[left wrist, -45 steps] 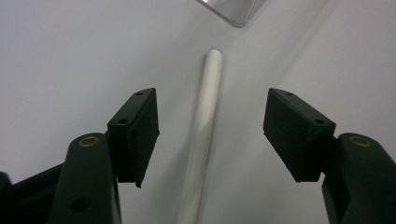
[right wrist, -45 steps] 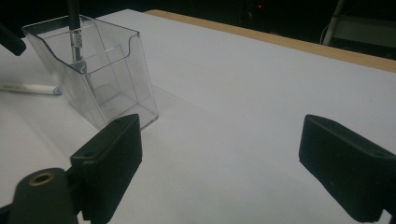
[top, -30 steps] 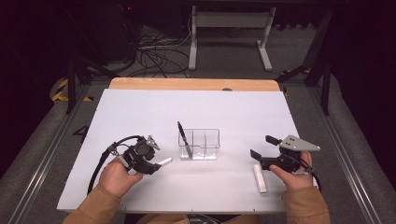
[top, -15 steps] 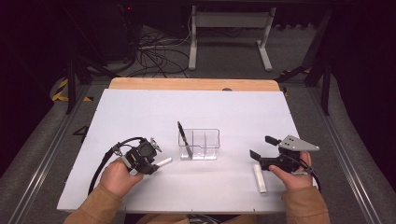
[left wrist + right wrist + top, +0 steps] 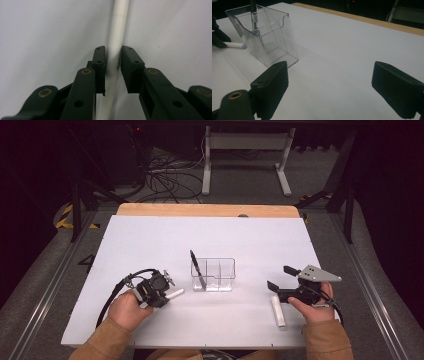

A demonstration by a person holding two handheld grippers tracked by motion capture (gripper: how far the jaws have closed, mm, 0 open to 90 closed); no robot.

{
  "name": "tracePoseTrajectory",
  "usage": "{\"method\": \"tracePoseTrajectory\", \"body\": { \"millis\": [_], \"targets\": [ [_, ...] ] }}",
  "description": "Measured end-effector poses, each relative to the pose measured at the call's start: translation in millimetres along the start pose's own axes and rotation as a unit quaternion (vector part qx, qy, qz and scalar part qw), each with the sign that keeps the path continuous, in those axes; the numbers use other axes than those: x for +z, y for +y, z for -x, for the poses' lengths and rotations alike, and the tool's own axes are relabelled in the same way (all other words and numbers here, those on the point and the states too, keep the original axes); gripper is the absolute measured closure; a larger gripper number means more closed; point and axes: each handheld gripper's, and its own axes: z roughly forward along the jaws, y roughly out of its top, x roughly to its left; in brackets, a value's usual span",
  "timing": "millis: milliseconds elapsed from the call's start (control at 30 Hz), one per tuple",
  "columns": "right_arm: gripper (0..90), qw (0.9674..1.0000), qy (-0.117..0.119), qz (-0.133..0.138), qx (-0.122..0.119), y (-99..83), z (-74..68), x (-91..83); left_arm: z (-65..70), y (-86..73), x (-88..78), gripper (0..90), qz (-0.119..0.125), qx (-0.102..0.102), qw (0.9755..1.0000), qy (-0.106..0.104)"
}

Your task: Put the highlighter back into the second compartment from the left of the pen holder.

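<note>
Tongs [image 5: 113, 58] on our left are closing on a smooth white pen [image 5: 117, 37] lying near the table's [image 5: 250, 240] front-left corner, pads seemingly touching its round barrel. Next, we judge, we are lifting it toward the clear plastic holder [image 5: 213, 274] mid-table; the right tongs [image 5: 329, 87] are gaping wide, empty.

Left hand-held gripper [image 5: 167, 290] low, jaws just closing to a narrow gap; right hand-held gripper [image 5: 280, 277] wide apart, level.
</note>
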Motion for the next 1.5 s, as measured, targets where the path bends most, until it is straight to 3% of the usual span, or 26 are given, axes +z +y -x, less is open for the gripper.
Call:
{"method": "tracePoseTrajectory", "body": {
  "millis": [367,667,1033,1300,1400,1500],
  "targets": [
    [14.2,1.0,0.0,-0.002,-0.002,-0.4,0.1,0.8,0.2,0.0,-1.1,78.4,-0.002,0.014,0.9999,-0.003],
    [14.2,1.0,0.0,-0.002,-0.001,-0.6,0.4,0.7,1.2,-3.5,-21.0,78.6,0.035,0.006,0.9994,-0.002],
    [14.2,1.0,0.0,-0.002,0.0,-0.7,0.4,0.9,1.7,-5.2,-34.2,78.6,0.059,0.011,0.9982,-0.003],
    [14.2,1.0,-0.001,-0.001,0.0,-0.5,0.4,0.6,3.9,-7.0,-57.4,78.6,0.117,0.011,0.993,-0.006],
    [14.2,1.0,-0.001,0.0,-0.001,-0.4,0.1,0.5,3.1,-7.3,-63.4,78.6,0.14,0.008,0.9901,-0.007],
    [14.1,1.0,-0.001,0.001,0.0,-0.3,0.3,0.3,1.7,-8.5,-68.1,78.6,0.171,0.003,0.9853,-0.008]
  ]
}}
